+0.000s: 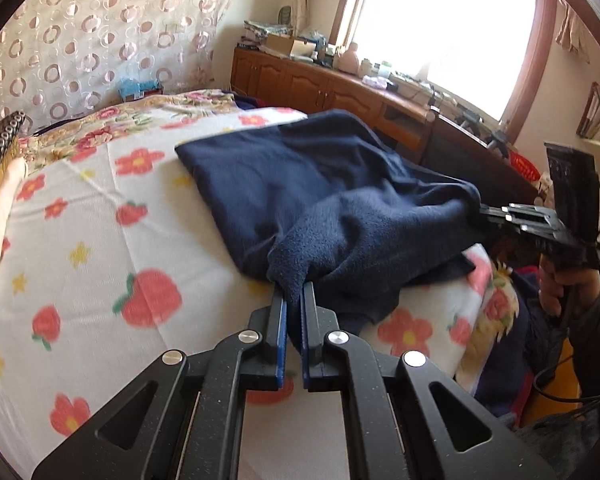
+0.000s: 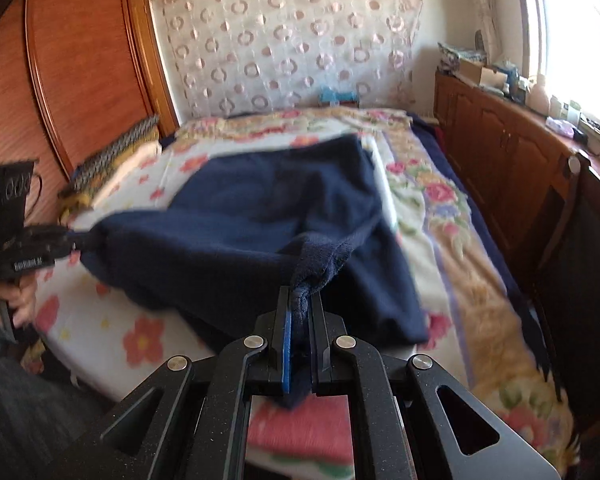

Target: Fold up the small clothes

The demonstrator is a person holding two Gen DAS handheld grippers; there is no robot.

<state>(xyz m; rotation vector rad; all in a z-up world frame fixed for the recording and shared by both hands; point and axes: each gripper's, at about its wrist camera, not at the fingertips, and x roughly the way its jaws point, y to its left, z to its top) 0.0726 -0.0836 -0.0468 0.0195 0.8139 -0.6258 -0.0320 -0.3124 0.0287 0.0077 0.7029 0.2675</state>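
The navy fleece garment (image 1: pixel 332 184) lies on the bed (image 1: pixel 100 208), half spread and half bunched, its far part flat on the flowered cover and its near edge lifted and rumpled where I hold it. From my left gripper (image 1: pixel 294 292) the cloth runs off toward twelve and one o'clock; from my right gripper (image 2: pixel 302 300) it spreads toward eleven and twelve. Both sets of jaws are closed nearly all the way, each pinching a tuck of the near edge, so the two grips are on one edge, well apart. In the left wrist view the right gripper sits at three o'clock; in the right wrist view the left one sits at nine.

The held edge runs roughly side to side between my hands, and the rest of the garment lies ahead of it. That is what the fold turns on, I judge: carry this edge forward over the flat part, keeping both corners level. Neither hand looks clearly nearer the far edge.

There is small white lettering on the left gripper's body in the right wrist view, too blurred to read. I see no label on the garment.
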